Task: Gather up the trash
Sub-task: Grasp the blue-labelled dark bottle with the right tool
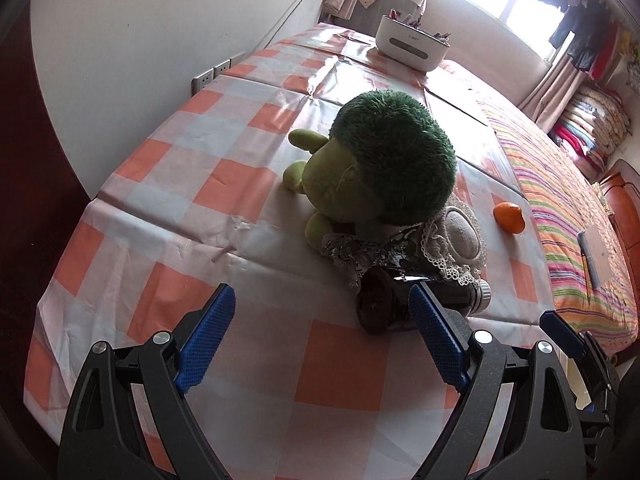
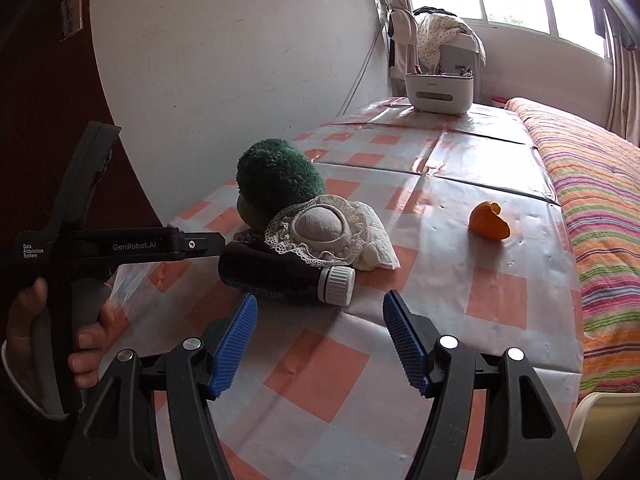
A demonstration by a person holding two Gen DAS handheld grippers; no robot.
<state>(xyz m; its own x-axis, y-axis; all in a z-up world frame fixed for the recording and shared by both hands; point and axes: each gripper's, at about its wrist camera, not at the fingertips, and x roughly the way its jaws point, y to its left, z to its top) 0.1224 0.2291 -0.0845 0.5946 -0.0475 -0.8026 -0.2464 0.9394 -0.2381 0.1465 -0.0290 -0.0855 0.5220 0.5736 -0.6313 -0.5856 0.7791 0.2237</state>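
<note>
A dark bottle [image 1: 386, 306] with a white cap lies on its side on the checked tablecloth; it also shows in the right wrist view [image 2: 280, 274]. Crumpled foil [image 1: 352, 252] and white tissue [image 2: 378, 250] lie beside it. An orange peel [image 1: 509, 218] sits to the right, also in the right wrist view [image 2: 489, 221]. My left gripper [image 1: 322, 300] is open, its right finger next to the bottle. My right gripper [image 2: 318, 308] is open just before the bottle's cap. The left gripper's body [image 2: 120, 246] reaches the bottle's base.
A green plush toy [image 1: 384, 164] and a lace-edged grey pad [image 1: 460, 236] sit behind the bottle. A white box [image 1: 412, 42] stands at the table's far end. A striped bed [image 1: 568, 216] borders the table on the right. A cream bin rim [image 2: 604, 416] is at lower right.
</note>
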